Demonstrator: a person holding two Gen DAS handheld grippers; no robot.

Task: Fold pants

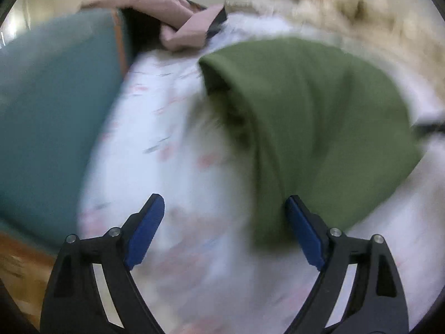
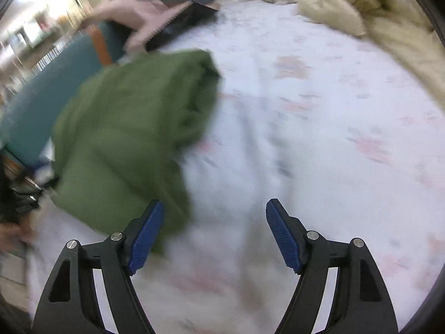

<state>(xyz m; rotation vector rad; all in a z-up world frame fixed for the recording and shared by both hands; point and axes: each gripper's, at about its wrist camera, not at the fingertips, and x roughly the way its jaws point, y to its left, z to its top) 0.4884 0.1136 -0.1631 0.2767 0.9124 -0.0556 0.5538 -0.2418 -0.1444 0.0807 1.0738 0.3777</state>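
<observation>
Olive green pants (image 1: 311, 128) lie folded in a bundle on a white bed sheet with a faint pink print (image 1: 167, 139). In the left wrist view my left gripper (image 1: 225, 214) is open and empty; the pants' near edge lies by its right finger. In the right wrist view the pants (image 2: 130, 139) lie left of centre, and my right gripper (image 2: 214, 220) is open and empty, with its left finger at the pants' near edge. Both views are motion blurred.
A teal cushion or headboard (image 1: 52, 128) runs along the left of the bed. A pink and dark garment (image 1: 178, 19) lies at the far edge. A cream duvet (image 2: 370, 11) is heaped at the far right. The other gripper (image 2: 25, 194) shows at the left edge.
</observation>
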